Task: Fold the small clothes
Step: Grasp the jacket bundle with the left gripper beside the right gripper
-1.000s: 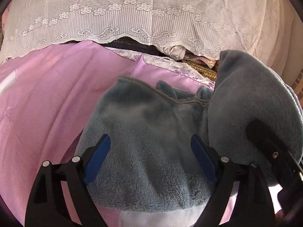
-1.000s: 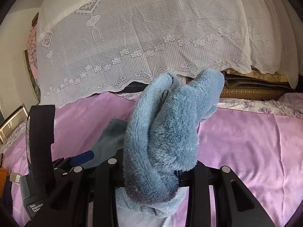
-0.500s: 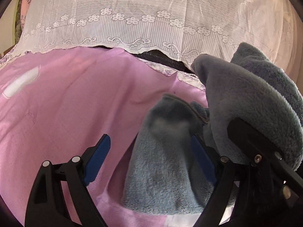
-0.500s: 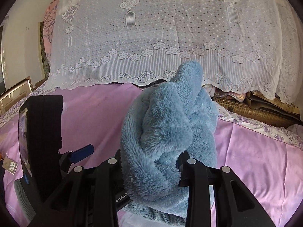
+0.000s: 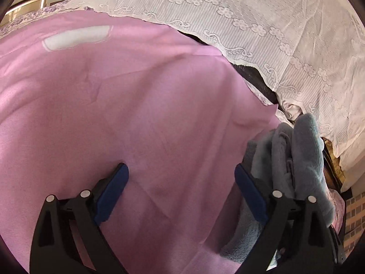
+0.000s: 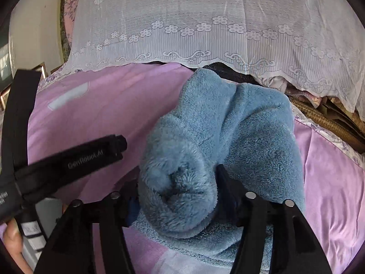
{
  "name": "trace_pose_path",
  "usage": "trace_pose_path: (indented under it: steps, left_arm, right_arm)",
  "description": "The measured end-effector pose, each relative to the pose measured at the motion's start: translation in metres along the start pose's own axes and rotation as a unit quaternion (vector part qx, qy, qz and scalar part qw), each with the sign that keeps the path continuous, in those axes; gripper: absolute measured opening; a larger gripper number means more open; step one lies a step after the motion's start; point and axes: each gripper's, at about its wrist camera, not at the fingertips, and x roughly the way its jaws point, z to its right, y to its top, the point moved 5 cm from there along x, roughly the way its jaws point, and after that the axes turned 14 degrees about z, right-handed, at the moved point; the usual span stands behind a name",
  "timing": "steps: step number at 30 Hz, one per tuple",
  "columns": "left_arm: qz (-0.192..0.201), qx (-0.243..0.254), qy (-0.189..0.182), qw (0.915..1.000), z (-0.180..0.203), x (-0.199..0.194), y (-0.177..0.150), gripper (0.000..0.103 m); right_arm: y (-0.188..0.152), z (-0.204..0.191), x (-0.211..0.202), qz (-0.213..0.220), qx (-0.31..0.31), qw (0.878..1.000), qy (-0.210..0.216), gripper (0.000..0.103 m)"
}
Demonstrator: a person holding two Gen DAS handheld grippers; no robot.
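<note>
A blue fleece garment [image 6: 219, 141] is bunched up between the fingers of my right gripper [image 6: 180, 196], which is shut on it and holds it over the pink bed sheet [image 6: 109, 105]. In the left wrist view the same garment [image 5: 294, 159] hangs at the right, beside and behind the right finger. My left gripper [image 5: 181, 182] is open and empty, its blue pads [image 5: 109, 191] wide apart over bare pink sheet [image 5: 136, 105]. The left gripper's black body [image 6: 68, 159] shows at the left of the right wrist view.
A white lace cover [image 6: 205, 22] drapes over a pile at the back of the bed, also in the left wrist view [image 5: 273, 22]. A white patch [image 5: 75, 37] lies on the sheet at far left. Dark and woven items [image 6: 324, 116] sit under the lace at right.
My left gripper has swung left, off the garment, and now looks at bare sheet. My right gripper has lowered the bunched garment toward the sheet, still shut on it.
</note>
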Motion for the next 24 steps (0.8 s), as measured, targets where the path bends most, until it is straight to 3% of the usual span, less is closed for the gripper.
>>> trace_pose_path:
  steps: [1, 7, 12, 15, 18, 22, 24]
  left_arm:
    - [0.0, -0.004, -0.002, 1.0, -0.001, -0.001, 0.002, 0.092]
    - [0.018, 0.005, -0.003, 0.9998, 0.004, -0.016, 0.017, 0.092]
    - [0.022, 0.01, -0.052, 0.9984, 0.025, -0.037, 0.031, 0.092]
    - [0.036, 0.061, -0.072, 0.9949, 0.058, -0.055, 0.031, 0.092]
    - [0.063, 0.146, -0.077, 0.9843, 0.097, -0.075, 0.022, 0.098]
    - [0.097, 0.24, -0.033, 0.9654, 0.128, -0.076, 0.003, 0.098]
    - [0.084, 0.255, -0.008, 0.9633, 0.127, -0.06, -0.005, 0.099]
  right_arm:
    - [-0.001, -0.008, -0.004, 0.004, -0.022, 1.0, 0.003, 0.077]
    - [0.001, -0.016, -0.046, 0.043, -0.083, 0.995, 0.039, 0.076]
    - [0.01, 0.019, -0.094, 0.089, -0.053, 0.993, 0.048, 0.076]
    - [0.018, 0.053, -0.114, 0.115, -0.001, 0.993, 0.035, 0.076]
    - [0.022, 0.092, -0.116, 0.127, 0.052, 0.991, -0.001, 0.072]
    - [0.012, 0.119, -0.095, 0.103, 0.118, 0.988, -0.006, 0.069]
    - [0.008, 0.125, -0.08, 0.094, 0.129, 0.987, -0.011, 0.069]
